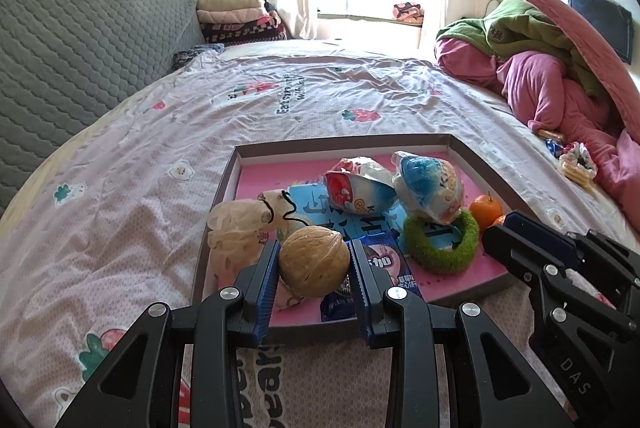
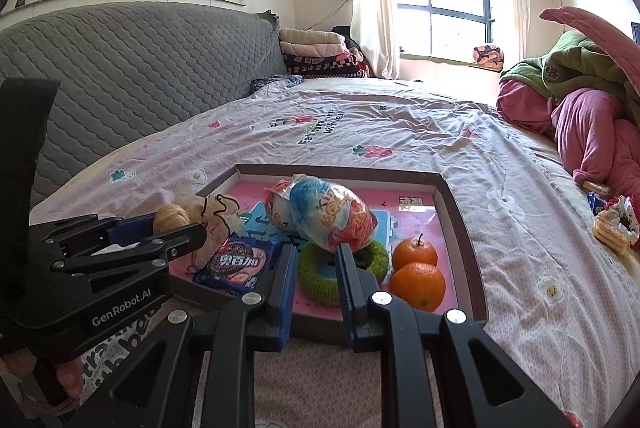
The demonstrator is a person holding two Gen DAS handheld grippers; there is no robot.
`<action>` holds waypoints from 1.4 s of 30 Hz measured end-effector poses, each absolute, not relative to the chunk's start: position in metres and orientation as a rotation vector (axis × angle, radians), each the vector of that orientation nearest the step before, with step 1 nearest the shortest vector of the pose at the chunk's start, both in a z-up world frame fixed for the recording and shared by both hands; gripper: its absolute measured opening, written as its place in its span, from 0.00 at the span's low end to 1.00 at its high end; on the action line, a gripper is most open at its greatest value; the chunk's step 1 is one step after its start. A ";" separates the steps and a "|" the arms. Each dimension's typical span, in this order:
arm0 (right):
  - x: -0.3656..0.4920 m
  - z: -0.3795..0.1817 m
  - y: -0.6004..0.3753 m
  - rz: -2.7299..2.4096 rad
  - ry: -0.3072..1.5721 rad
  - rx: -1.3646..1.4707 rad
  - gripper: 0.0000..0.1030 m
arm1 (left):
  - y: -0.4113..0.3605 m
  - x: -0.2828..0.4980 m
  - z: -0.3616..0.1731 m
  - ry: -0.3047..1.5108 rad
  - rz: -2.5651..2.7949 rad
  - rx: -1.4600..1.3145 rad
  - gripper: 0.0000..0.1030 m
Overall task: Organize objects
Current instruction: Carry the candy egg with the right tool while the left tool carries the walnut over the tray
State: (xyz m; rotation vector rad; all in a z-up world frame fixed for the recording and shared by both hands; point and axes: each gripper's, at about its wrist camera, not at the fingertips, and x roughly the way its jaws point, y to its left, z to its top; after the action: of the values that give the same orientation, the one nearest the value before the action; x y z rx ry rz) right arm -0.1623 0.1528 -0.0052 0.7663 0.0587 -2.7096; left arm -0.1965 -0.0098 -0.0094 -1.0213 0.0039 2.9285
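Note:
My left gripper (image 1: 314,260) is shut on a tan walnut (image 1: 314,260), held just above the near left corner of a shallow pink-floored tray (image 1: 344,142) on the bed. From the right wrist view the same walnut (image 2: 170,218) sits between the left gripper's (image 2: 172,226) fingers. My right gripper (image 2: 316,256) hovers at the tray's near edge, jaws a narrow gap apart with nothing between them. Behind that gap lies a green fuzzy ring (image 2: 344,268). In the tray are two oranges (image 2: 418,284), two wrapped snack balls (image 2: 328,216), a blue cookie packet (image 2: 236,262) and a mesh pouch (image 1: 236,232).
The tray rests on a pale printed bedsheet (image 1: 140,148). A heap of pink and green bedding (image 1: 540,68) fills the right side, with a few loose snacks (image 2: 612,228) beside it. A grey quilted headboard (image 1: 80,48) runs along the left.

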 end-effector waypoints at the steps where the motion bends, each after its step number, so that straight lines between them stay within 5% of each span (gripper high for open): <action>1: -0.164 -0.005 0.153 -2.712 0.060 0.763 0.20 | -0.010 -0.198 -0.010 0.004 2.928 -1.022 0.33; 42: -0.186 -0.020 0.151 -2.677 0.058 0.872 0.20 | -0.029 -0.229 -0.042 -0.087 2.934 -1.126 0.33</action>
State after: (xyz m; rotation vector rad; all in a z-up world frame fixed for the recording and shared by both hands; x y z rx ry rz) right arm -0.1861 0.1515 -0.0204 0.8716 0.0581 -2.6771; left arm -0.2294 -0.0290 -0.0418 -1.1257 -0.0865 2.9338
